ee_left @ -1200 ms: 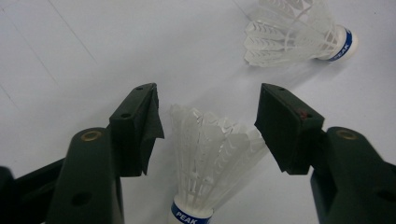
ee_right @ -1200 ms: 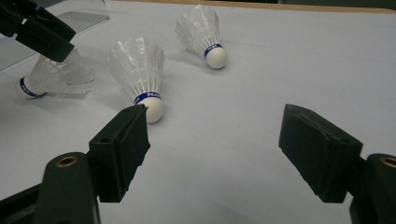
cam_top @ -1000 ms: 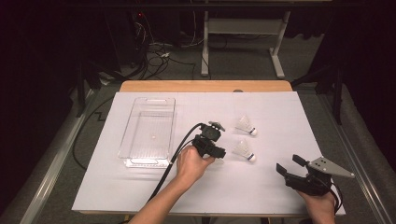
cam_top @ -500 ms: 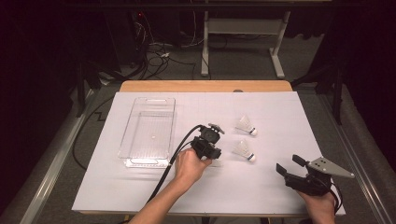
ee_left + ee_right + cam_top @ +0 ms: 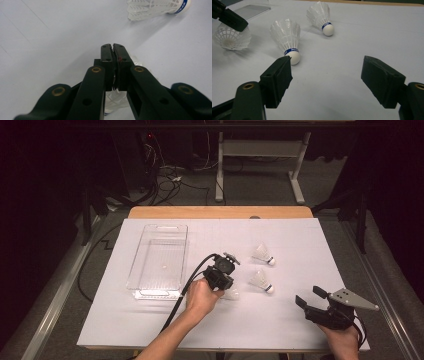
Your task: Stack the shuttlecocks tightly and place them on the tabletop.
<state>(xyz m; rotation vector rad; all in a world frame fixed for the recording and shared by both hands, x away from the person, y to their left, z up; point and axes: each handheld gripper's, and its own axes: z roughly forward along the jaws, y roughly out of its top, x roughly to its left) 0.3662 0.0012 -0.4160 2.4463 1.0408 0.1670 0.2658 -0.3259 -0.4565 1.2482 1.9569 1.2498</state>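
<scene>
Three white shuttlecocks lie on the white table sheet (image 5: 280,325). My left gripper (image 5: 226,289) (image 5: 113,46) has just been closing; its jaws now pinch the feather skirt of the nearest shuttlecock (image 5: 232,294) (image 5: 115,100) (image 5: 230,37). A second shuttlecock (image 5: 261,281) (image 5: 287,35) (image 5: 155,7) lies just to its right, and a third (image 5: 262,254) (image 5: 320,15) lies farther back. My right gripper (image 5: 309,296) (image 5: 329,75) rests low at the front right, open and empty, pointing toward the shuttlecocks.
A clear plastic tray (image 5: 150,292) stands empty on the left half of the sheet, just left of my left hand. The left gripper's black cable (image 5: 192,275) loops beside it. Table legs and cables lie on the dark floor beyond the far edge.
The left gripper's jaws have closed onto the near shuttlecock's skirt. Both hands have stayed in place, and the other two shuttlecocks have not moved.
</scene>
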